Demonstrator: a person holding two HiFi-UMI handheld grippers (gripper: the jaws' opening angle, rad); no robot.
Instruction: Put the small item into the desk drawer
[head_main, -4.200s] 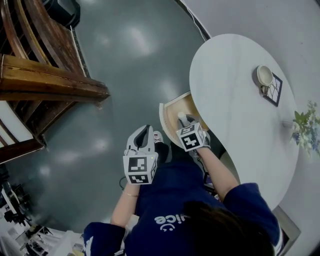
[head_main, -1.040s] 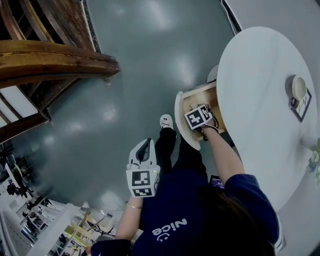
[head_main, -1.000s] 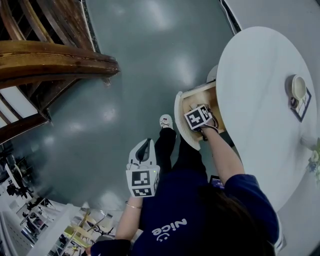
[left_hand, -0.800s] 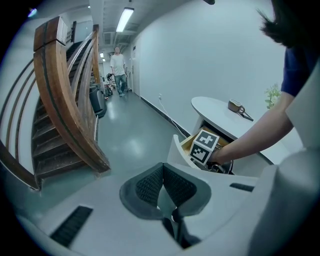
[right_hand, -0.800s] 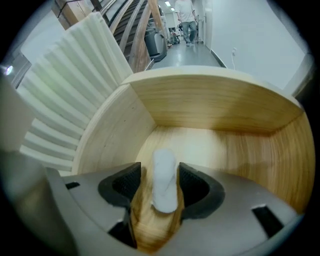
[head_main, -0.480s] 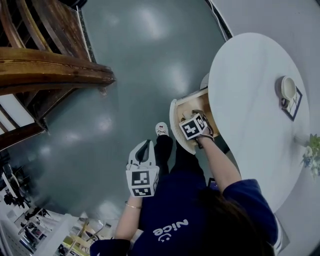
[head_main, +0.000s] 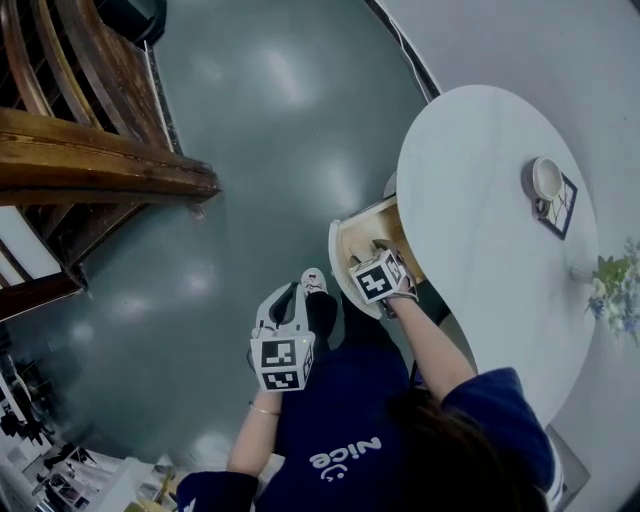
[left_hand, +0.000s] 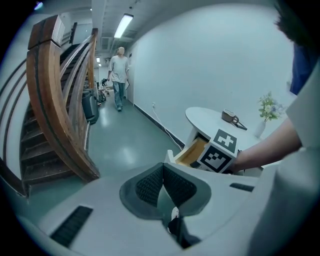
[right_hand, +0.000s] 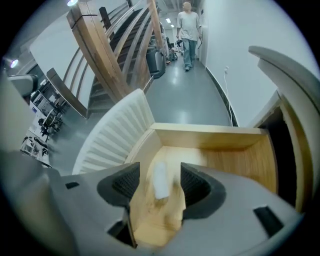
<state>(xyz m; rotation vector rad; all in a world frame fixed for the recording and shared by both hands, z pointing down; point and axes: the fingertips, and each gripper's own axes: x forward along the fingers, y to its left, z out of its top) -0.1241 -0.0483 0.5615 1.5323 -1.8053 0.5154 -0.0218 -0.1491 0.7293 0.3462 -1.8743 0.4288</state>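
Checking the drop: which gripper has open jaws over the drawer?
The right gripper, open over the drawer, a small white item between its jaws; the left gripper is shut, away from it.

I see the small item (right_hand: 161, 180), a little white blurry lump, inside the open desk drawer (right_hand: 240, 160). I can't tell if it touches the wooden bottom. The drawer is light wood with a white ribbed front.

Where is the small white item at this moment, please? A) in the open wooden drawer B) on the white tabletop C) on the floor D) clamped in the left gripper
A: the right gripper view shows the small white item loose between the right gripper's open jaws, inside the drawer.
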